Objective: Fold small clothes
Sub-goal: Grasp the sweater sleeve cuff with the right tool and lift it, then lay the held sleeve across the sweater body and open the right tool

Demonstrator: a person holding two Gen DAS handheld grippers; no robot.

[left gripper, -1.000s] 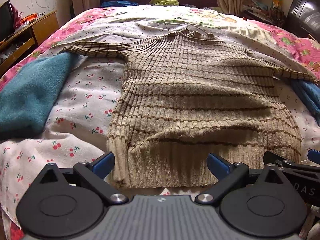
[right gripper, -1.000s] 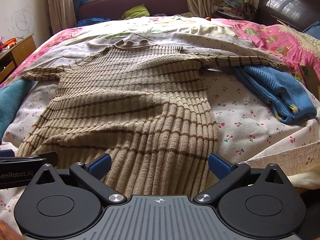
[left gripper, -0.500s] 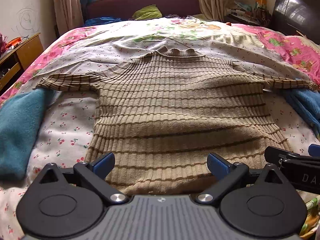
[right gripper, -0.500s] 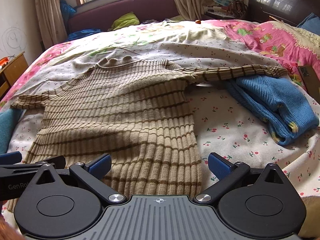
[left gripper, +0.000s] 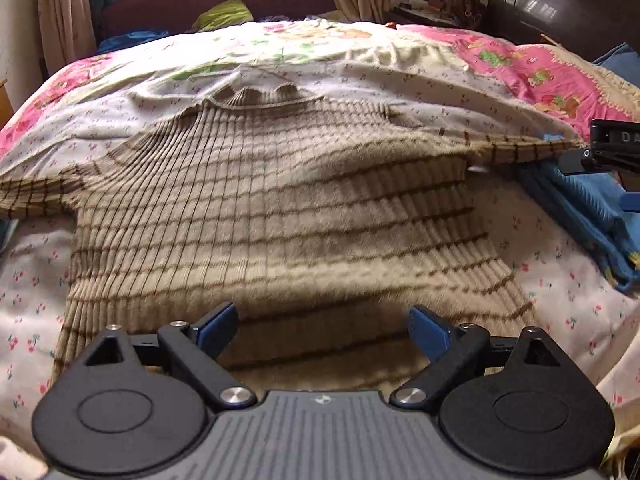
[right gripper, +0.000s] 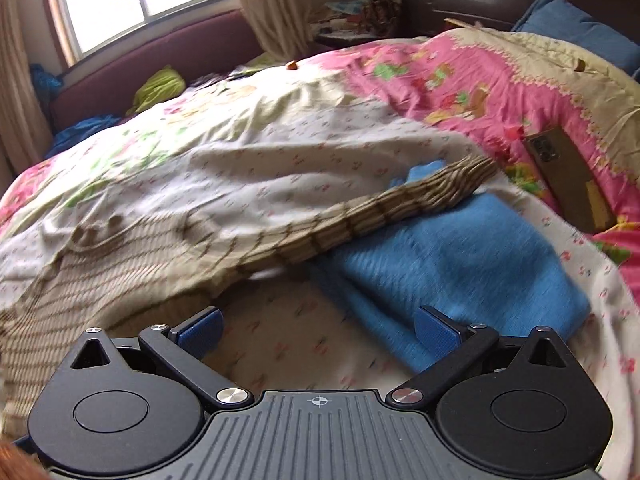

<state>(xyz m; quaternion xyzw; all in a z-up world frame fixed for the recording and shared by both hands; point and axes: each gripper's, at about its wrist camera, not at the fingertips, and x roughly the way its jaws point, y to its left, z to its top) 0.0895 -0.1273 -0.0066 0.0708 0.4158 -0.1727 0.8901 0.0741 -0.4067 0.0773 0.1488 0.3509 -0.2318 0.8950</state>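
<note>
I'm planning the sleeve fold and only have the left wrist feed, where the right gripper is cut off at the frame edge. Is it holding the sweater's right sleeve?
Observer: No. The right gripper is open with nothing clamped. The sleeve lies ahead of it, ungripped.
Operator: Where does the sleeve end?
Observer: The cuff rests over the far edge of the blue garment, close to the pink quilt.
Operator: Anything near it to avoid?
Observer: A flat brown object, maybe a phone, lies on the quilt just right of the cuff.
</note>
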